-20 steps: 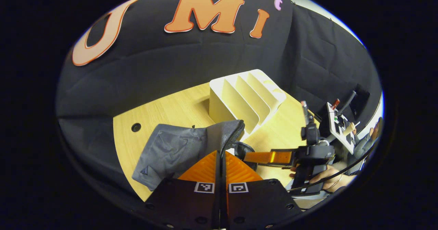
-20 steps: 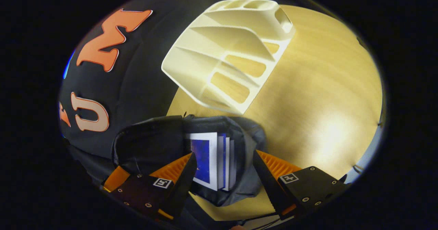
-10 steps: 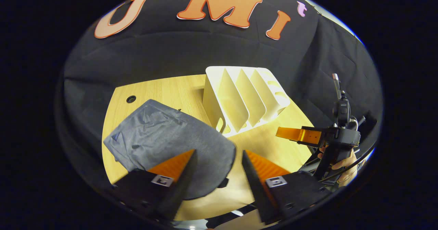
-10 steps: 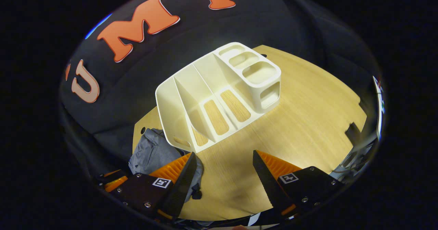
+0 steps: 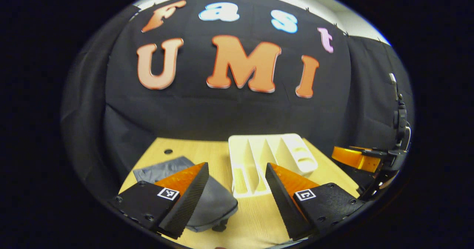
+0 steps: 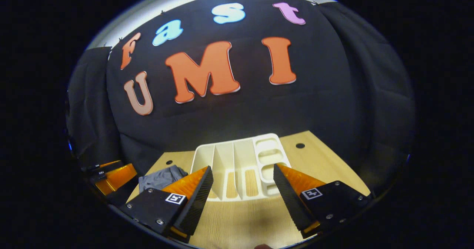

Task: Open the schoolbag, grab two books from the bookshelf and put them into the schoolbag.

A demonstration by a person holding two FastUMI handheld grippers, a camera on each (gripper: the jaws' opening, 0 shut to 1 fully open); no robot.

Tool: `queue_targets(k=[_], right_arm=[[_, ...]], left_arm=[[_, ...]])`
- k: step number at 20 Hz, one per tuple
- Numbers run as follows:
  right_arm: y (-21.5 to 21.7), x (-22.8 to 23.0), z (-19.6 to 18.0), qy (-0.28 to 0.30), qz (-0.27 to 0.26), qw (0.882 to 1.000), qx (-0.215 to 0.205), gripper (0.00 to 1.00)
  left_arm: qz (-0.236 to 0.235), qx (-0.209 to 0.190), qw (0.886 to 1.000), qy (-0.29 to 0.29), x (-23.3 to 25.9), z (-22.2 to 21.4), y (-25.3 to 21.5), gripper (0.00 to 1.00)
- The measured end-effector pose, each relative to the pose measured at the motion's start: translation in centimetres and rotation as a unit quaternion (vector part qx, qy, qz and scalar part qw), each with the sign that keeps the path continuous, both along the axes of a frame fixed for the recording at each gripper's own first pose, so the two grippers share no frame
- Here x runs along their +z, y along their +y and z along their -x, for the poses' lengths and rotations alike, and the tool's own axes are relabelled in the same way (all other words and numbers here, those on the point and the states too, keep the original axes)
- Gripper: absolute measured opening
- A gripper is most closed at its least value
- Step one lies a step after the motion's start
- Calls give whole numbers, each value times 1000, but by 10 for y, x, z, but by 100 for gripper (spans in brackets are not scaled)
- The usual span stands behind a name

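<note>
Resting on the wooden bench (image 5: 255, 219), lower centre: one grey schoolbag (image 5: 213, 201), one white bookshelf (image 5: 259, 160); two grippers, left gripper (image 5: 237, 201) and right gripper (image 6: 242, 199), fingers released, black cloth behind.

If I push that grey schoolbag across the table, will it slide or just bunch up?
The schoolbag would probably bunch: its cloth looks soft and lies slumped flat on the table. It likely won't roll or tip, being low. Its weight cannot be told.

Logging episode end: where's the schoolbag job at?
Looks near done: the bookshelf slots stand empty, and the grey schoolbag lies flat on the table. Nothing in hand: left tool and right tool are open. Books can't be seen, so packing is unconfirmed.
</note>
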State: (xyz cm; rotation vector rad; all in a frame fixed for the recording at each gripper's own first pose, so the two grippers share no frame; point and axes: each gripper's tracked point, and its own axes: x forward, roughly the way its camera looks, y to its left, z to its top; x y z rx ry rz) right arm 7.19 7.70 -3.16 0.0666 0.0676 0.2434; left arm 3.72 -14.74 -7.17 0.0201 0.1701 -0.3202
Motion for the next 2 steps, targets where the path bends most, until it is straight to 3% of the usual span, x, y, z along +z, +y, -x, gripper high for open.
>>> queue_targets(k=[2], right_arm=[[-8, 24, 13, -47, 19, 999, -7, 97]], left_arm=[[28, 5, 998, -64, 31, 1, -4, 97]])
